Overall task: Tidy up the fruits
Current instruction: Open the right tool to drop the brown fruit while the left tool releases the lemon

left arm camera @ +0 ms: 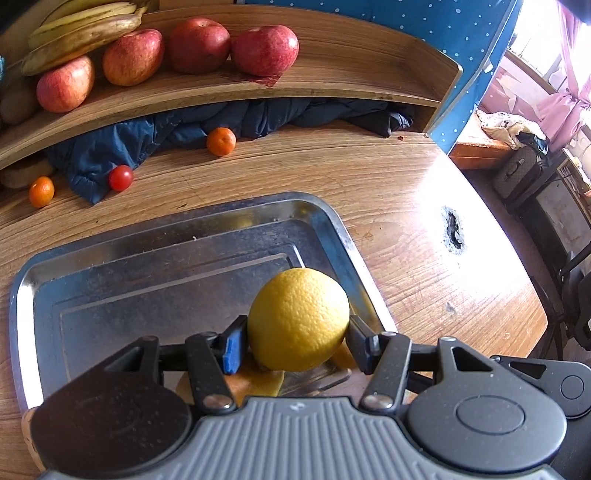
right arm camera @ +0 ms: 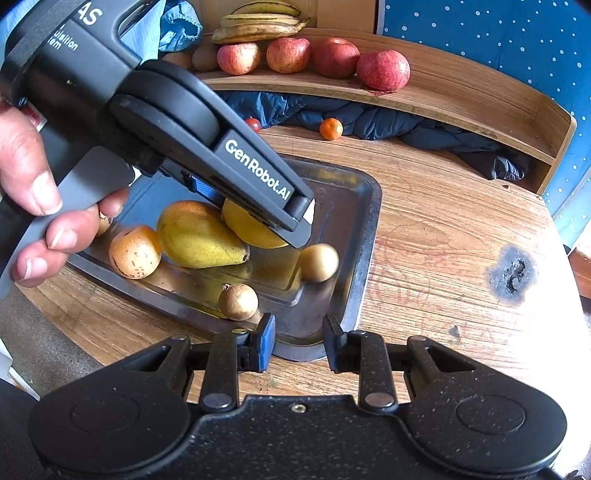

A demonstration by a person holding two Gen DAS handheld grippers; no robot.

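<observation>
Your left gripper (left arm camera: 297,341) is clamped on a yellow orange (left arm camera: 298,319), one pad pressed against each side of the fruit, and it holds the fruit just over the near right part of the metal tray (left arm camera: 177,236). Your right gripper (right arm camera: 298,343) is clenched down to its narrowest gap with nothing between its pads; it sits over the near edge of the tray, at its right corner. From the right camera you can see your left hand (right arm camera: 40,206) wrapped around the left gripper's handle, its body crossing above the tray. In the tray lie a yellow mango (right arm camera: 199,236), a speckled orange-brown fruit (right arm camera: 135,252) touching the mango's left side, and two small round brown fruits (right arm camera: 238,301), one near the front rim and one to the right of the orange. The tray rests on a wooden table (left arm camera: 406,206). Far across the table lie two small tangerines (left arm camera: 221,141) and a cherry tomato (left arm camera: 120,178), just beside a crumpled dark blue cloth (left arm camera: 258,118) under a raised wooden shelf (left arm camera: 351,74). On that shelf stand four red apples (left arm camera: 265,50) in a row, with a bunch of bananas (left arm camera: 81,33) at the far left end.
</observation>
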